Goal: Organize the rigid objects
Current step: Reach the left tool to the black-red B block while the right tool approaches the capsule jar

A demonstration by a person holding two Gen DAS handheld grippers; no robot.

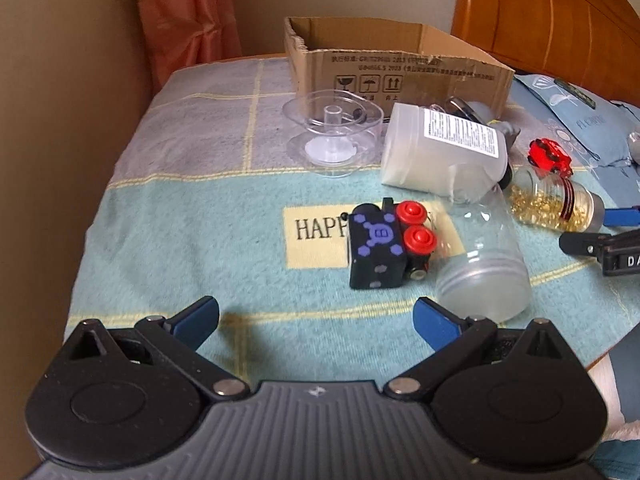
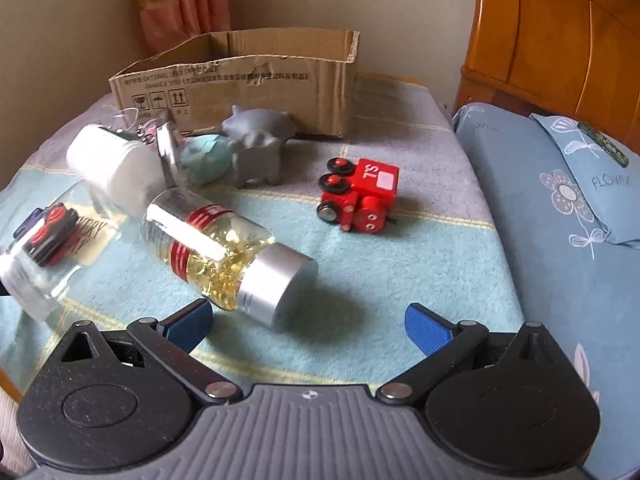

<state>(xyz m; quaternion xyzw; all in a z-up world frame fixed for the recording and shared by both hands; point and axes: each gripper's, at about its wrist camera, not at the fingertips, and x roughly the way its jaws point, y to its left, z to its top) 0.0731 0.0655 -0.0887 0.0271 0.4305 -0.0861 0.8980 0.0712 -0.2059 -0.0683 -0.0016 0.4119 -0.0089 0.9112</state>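
A black toy train with red wheels lies on the towel-covered table, a short way ahead of my open, empty left gripper. Beside it lies an empty clear jar. A white bottle, a jar of gold capsules and a red toy train lie farther right. In the right wrist view my right gripper is open and empty, close behind the capsule jar's silver lid. The red train sits ahead, right of centre. An open cardboard box stands at the back.
A clear plastic spool stands in front of the box. Grey and teal animal figures lie near the box. A blue pillow and bedding and a wooden headboard border the table's right. A wall runs along the left.
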